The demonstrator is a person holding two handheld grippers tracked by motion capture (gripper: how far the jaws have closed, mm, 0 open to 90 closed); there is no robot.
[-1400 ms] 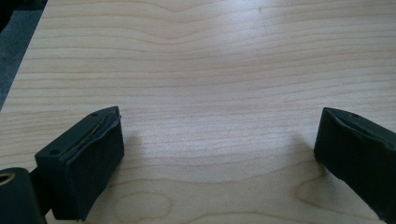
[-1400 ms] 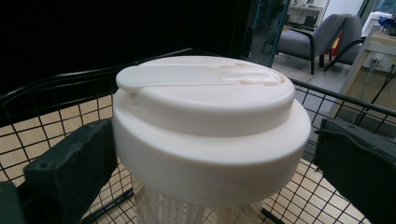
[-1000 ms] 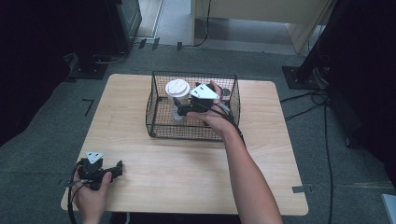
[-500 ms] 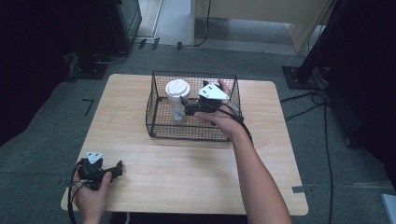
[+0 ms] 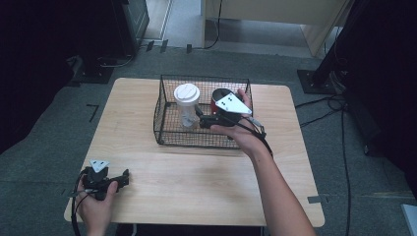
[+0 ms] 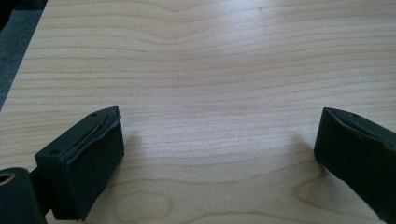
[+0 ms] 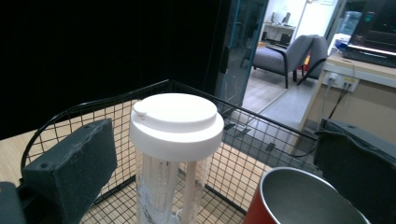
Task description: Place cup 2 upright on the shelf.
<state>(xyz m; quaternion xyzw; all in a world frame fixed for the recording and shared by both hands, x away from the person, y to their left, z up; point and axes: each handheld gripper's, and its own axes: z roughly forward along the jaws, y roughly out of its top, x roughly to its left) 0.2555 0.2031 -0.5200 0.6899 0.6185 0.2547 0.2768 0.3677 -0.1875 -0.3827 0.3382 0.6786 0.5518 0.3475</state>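
Note:
A black wire basket [image 5: 169,138] stands at the middle of the wooden table [image 5: 196,182]. Inside it a white-lidded cup [image 5: 187,98] with a pale ribbed body stands upright, and a red metal cup [image 5: 217,94] sits just to its right. My right gripper [image 5: 200,118] reaches into the basket from the right, open, its tips just short of the white cup. In the right gripper view the white-lidded cup [image 7: 176,123] rises ahead between the spread jaws, untouched, with the red cup [image 7: 299,200] at the lower right. My left gripper [image 5: 124,177] rests open at the table's front left corner.
The basket's wire rim [image 7: 116,100] curves around both cups. Bare wood [image 6: 210,70] lies in front of the left gripper [image 6: 219,140]. Dark floor, cables and a stand base surround the table.
My right gripper has drawn back to the right, away from the white cup, which stays upright in the basket. The red cup now shows. The left gripper has not moved.

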